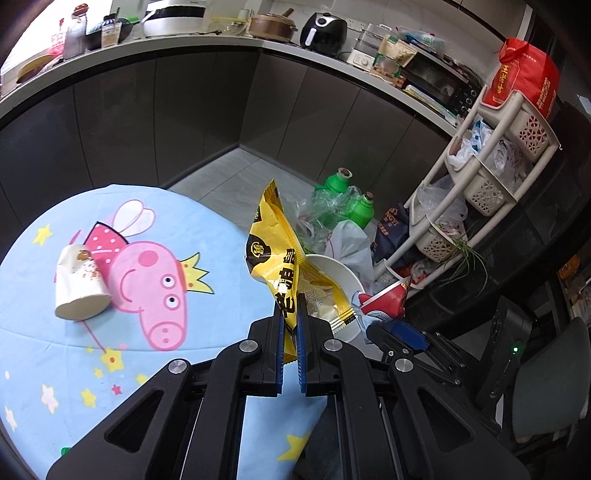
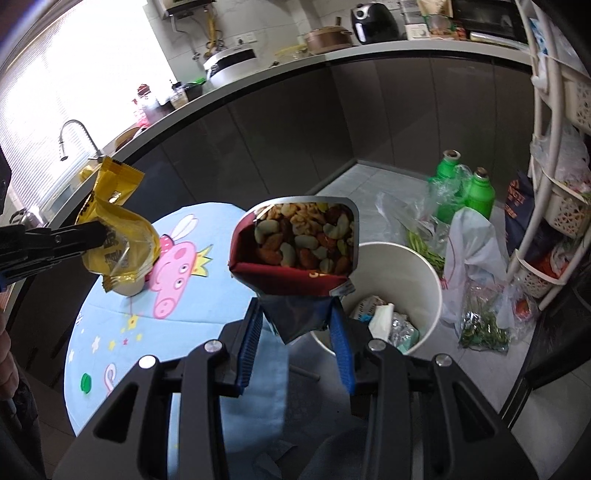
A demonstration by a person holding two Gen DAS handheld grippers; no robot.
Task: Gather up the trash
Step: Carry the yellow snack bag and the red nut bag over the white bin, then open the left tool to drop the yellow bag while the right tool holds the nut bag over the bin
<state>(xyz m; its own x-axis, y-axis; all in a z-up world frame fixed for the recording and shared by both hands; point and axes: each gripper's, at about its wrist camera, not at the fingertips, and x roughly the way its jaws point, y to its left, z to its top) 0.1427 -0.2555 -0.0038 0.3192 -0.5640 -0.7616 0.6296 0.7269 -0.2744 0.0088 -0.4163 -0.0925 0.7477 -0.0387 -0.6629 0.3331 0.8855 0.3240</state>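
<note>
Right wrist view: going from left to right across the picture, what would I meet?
Yellow snack wrapper held by the other hand-held gripper → pink pig on the blue tablecloth → red nut packet → white trash bucket → green bottles → white basket rack.

Home kitchen: countertop [image 1: 147, 44], air fryer [image 1: 324, 32].
</note>
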